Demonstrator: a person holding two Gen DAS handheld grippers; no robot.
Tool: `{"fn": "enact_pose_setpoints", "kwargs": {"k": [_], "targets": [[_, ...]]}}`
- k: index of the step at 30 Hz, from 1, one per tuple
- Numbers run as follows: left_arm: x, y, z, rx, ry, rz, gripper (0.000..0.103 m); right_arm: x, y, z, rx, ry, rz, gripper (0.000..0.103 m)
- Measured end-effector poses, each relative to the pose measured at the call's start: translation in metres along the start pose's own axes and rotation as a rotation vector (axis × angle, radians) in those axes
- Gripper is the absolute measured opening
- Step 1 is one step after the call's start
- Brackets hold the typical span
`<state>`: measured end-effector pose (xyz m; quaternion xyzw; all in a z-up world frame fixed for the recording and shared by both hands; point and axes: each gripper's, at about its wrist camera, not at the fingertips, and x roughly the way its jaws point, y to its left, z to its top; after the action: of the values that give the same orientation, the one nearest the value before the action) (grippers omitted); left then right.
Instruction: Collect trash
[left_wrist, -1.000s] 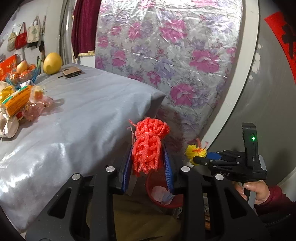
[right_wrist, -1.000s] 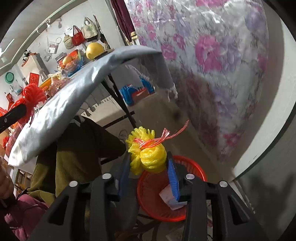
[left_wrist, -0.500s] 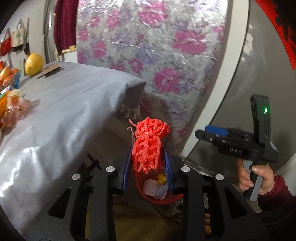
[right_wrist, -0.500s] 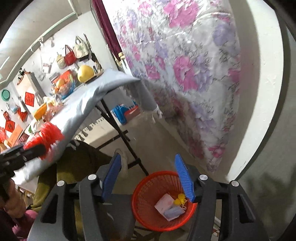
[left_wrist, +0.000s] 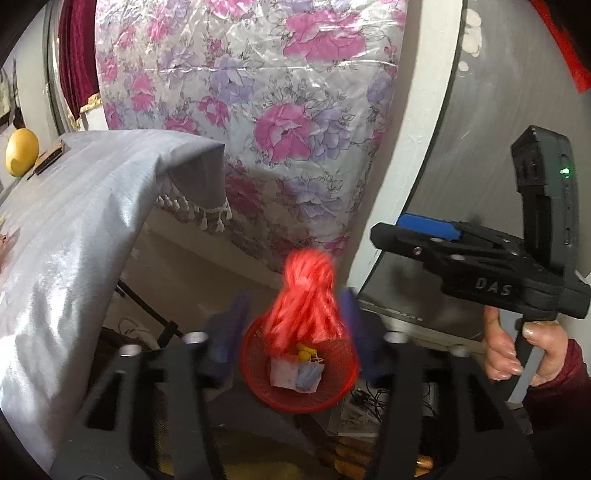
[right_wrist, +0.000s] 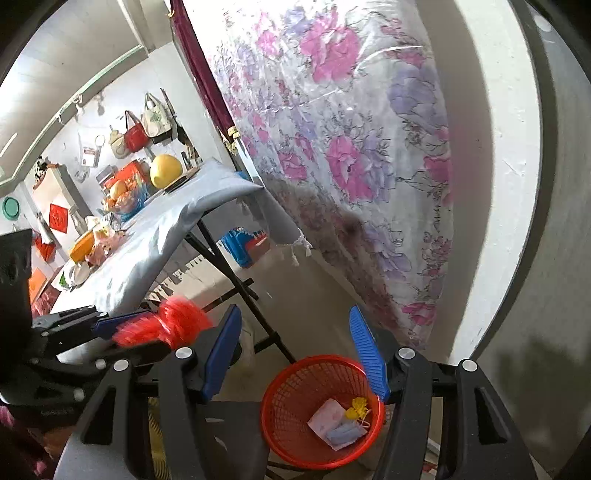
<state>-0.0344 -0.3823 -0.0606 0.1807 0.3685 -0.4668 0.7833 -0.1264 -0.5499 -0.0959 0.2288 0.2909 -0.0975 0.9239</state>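
In the left wrist view, the left tool (left_wrist: 293, 325) is seen with its jaws opening; the blue pads are blurred and stand apart from the red foam net (left_wrist: 306, 299), which is between them and no more pinched. The net is seen directly over the red basket (left_wrist: 258, 384) on the floor. Inside the basket a yellow net (left_wrist: 305, 353) and crumpled paper pieces (left_wrist: 295, 374) are lying. At the right the right tool (left_wrist: 424, 230) is held by a hand (left_wrist: 524, 350), apart from the net. The surface (left_wrist: 74, 229) with a grey cloth is at the left.

In the right wrist view, the right tool (right_wrist: 295, 347) is spread and nothing is between its pads. The basket (right_wrist: 284, 417) is seen below it, with the yellow net (right_wrist: 357, 406) inside. At the left the red net (right_wrist: 162, 326) is seen, blurred, at the fingers of the left tool (right_wrist: 122, 332). On the surface (right_wrist: 155, 243) fruit and packets are lying, too small to tell.
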Motion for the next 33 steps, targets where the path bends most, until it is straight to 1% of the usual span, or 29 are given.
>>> {"fn": "enact_pose_setpoints", "kwargs": {"k": [2,4,6,8,13,17,20,25,26,28,33], "targets": [[-0.001,0.001,-0.001,-0.005,-0.008,0.018,0.08,-0.001,-0.003,0.001,0.006,-0.006,0.003,0.06],[-0.003,0.003,-0.001,-0.009,-0.02,0.046,0.085,-0.002,-0.004,0.001,0.012,-0.01,0.008,0.06],[-0.004,0.006,-0.002,-0.016,-0.024,0.064,0.086,-0.002,-0.004,0.0,0.013,-0.014,0.01,0.06],[-0.007,0.009,-0.005,-0.022,-0.029,0.082,0.091,-0.003,-0.004,0.0,0.012,-0.017,0.013,0.06],[-0.022,0.015,-0.017,-0.019,-0.067,0.164,0.093,-0.004,0.001,0.001,0.003,-0.022,0.018,0.062],[-0.036,0.021,-0.026,-0.028,-0.101,0.215,0.095,-0.005,0.009,0.001,-0.014,-0.024,0.026,0.063],[-0.046,0.027,-0.03,-0.046,-0.124,0.242,0.096,-0.005,0.016,0.002,-0.028,-0.026,0.035,0.066],[-0.063,0.046,-0.037,-0.111,-0.159,0.286,0.096,-0.006,0.03,0.005,-0.054,-0.031,0.057,0.068],[-0.066,0.05,-0.039,-0.125,-0.164,0.295,0.096,-0.007,0.035,0.006,-0.06,-0.036,0.061,0.069],[-0.072,0.057,-0.041,-0.146,-0.173,0.314,0.096,-0.009,0.042,0.007,-0.07,-0.047,0.067,0.078],[-0.091,0.083,-0.051,-0.221,-0.206,0.375,0.096,-0.009,0.063,0.011,-0.098,-0.051,0.104,0.082]]}}
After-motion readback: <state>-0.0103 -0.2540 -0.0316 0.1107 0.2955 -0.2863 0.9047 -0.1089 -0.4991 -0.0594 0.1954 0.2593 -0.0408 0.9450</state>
